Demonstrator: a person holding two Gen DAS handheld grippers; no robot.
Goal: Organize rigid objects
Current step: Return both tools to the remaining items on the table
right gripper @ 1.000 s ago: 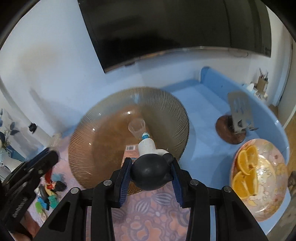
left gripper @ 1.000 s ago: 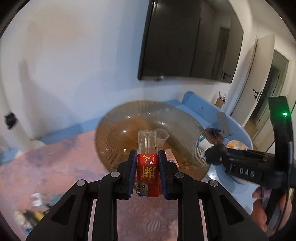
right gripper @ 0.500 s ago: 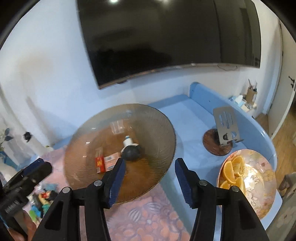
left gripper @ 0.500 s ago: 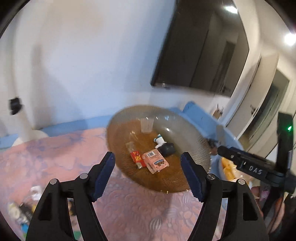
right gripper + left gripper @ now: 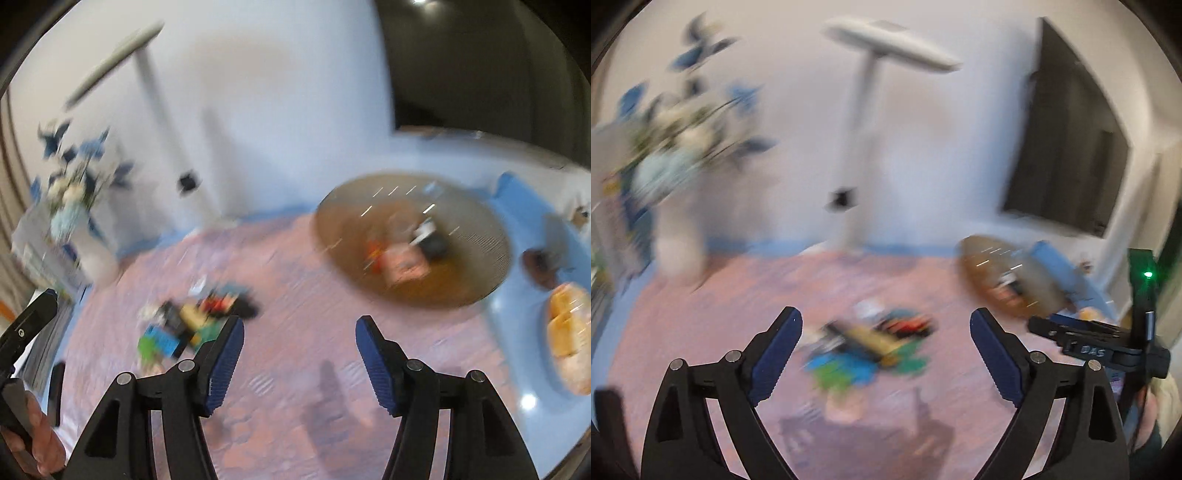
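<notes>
Both views are blurred by motion. A pile of small coloured objects point(image 5: 868, 347) lies on the pink patterned cloth, seen between and beyond the wide-set fingers of my left gripper point(image 5: 886, 325), whose jaws are opening with nothing between them. The same pile point(image 5: 192, 321) sits left of my right gripper point(image 5: 299, 328), whose jaws are also opening and hold nothing. The brown ribbed glass bowl point(image 5: 480, 236) at the right holds a red lighter point(image 5: 375, 251), a pink box point(image 5: 404, 264) and a black bulb point(image 5: 434, 243). The bowl point(image 5: 982, 258) shows at the right in the left wrist view.
A vase of blue and white flowers point(image 5: 679, 206) stands at the back left. A white lamp pole point(image 5: 857, 177) rises by the wall. A plate of orange slices point(image 5: 569, 332) and a metal stand point(image 5: 543, 266) sit on the blue table at right. A dark screen point(image 5: 1067, 147) hangs on the wall.
The left gripper let go of the red lighter and the right gripper let go of the black bulb, both left in the bowl. Both grippers opened and swung left toward the pile.
</notes>
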